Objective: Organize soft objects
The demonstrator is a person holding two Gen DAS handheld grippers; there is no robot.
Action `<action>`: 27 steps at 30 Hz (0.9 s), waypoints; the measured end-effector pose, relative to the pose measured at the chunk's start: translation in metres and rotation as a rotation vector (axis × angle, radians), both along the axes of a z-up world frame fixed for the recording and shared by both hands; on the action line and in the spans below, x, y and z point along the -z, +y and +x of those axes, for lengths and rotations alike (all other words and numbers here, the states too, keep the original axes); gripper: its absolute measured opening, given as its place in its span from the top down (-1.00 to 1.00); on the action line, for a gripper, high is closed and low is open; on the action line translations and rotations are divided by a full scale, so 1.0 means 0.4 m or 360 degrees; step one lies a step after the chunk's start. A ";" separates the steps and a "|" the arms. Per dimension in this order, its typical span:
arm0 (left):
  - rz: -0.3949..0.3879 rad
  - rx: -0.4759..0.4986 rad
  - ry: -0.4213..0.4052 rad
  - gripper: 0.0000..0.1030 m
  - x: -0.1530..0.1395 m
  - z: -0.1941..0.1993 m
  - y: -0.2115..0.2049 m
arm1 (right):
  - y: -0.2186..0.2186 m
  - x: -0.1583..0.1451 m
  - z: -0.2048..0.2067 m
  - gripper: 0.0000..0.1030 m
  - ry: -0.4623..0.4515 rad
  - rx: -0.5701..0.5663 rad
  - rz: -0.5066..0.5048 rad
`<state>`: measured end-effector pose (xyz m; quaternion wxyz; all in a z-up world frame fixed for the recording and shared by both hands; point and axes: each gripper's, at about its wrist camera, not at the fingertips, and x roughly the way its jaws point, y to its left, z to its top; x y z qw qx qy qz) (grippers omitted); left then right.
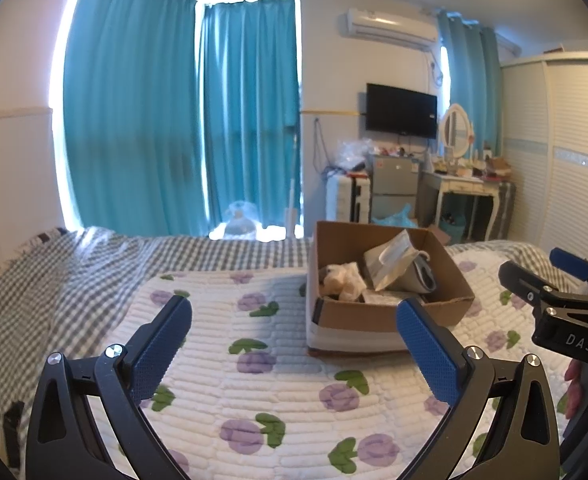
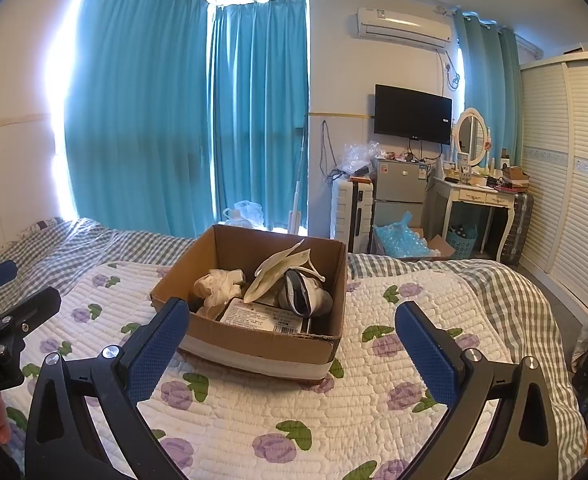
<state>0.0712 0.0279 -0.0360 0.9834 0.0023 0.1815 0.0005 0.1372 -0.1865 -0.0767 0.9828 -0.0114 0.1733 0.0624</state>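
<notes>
From your left wrist cam, your left gripper (image 1: 294,344) has its blue textured pads (image 1: 159,350) spread wide with nothing between them, hovering over the white quilted bedspread with purple flowers and green leaves (image 1: 262,392). The open brown cardboard box (image 1: 378,316) sits on that bedspread up ahead and a bit to the right. Inside it you've got a crumpled cream soft bundle (image 1: 342,280) at the left, a pale flat plastic-wrapped pack (image 1: 390,264) leaning up in the middle, and a rolled grey-and-white fabric piece (image 1: 426,276) beside it. Your right gripper (image 1: 562,280) pokes in at the far right edge, well off to the side of the box.

Over on the right wrist cam, your right gripper (image 2: 292,346) is spread wide too, holding nothing. The cardboard box (image 2: 262,340) sits just past the pads, pretty much centred. Same stuff in there: the cream bundle (image 2: 218,284), the flat pack (image 2: 278,276), the rolled fabric (image 2: 302,292), plus a white labelled packet (image 2: 262,314) lying flat underneath. The grey-and-white checked blanket (image 2: 506,292) shows around the bedspread (image 2: 374,408). Your left gripper (image 2: 2,304) peeks in at the left edge, can't tell its jaws from here
</notes>
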 end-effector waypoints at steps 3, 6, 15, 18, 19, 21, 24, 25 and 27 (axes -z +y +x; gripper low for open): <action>0.0000 0.0002 -0.0002 -1.00 0.000 -0.001 -0.002 | 0.000 0.000 0.000 -1.00 0.0000 -0.0001 -0.0001; 0.0001 0.0006 -0.0003 -1.00 -0.001 -0.001 -0.002 | 0.001 0.000 0.001 -1.00 0.0005 -0.0004 0.0000; 0.0003 0.0006 -0.0002 -1.00 -0.001 -0.002 -0.001 | 0.004 0.001 0.000 -1.00 0.0006 -0.0007 -0.0003; 0.0002 0.0007 -0.0001 -1.00 -0.001 -0.001 -0.002 | 0.004 0.001 0.000 -1.00 0.0006 -0.0007 -0.0005; 0.0001 0.0007 -0.0001 -1.00 -0.001 -0.001 -0.002 | 0.004 0.001 -0.001 -1.00 0.0005 -0.0008 -0.0005; 0.0003 0.0005 -0.0001 -1.00 -0.001 -0.001 -0.001 | 0.005 0.001 0.000 -1.00 0.0005 -0.0008 -0.0005; 0.0004 0.0006 0.0000 -1.00 -0.001 -0.001 -0.002 | 0.005 0.001 0.000 -1.00 0.0006 -0.0007 -0.0004; 0.0006 0.0005 0.0001 -1.00 -0.001 -0.001 -0.001 | 0.005 0.001 0.000 -1.00 0.0007 -0.0009 -0.0003; 0.0008 0.0014 0.0004 -1.00 -0.001 -0.002 -0.002 | 0.007 0.001 -0.002 -1.00 0.0008 -0.0010 -0.0003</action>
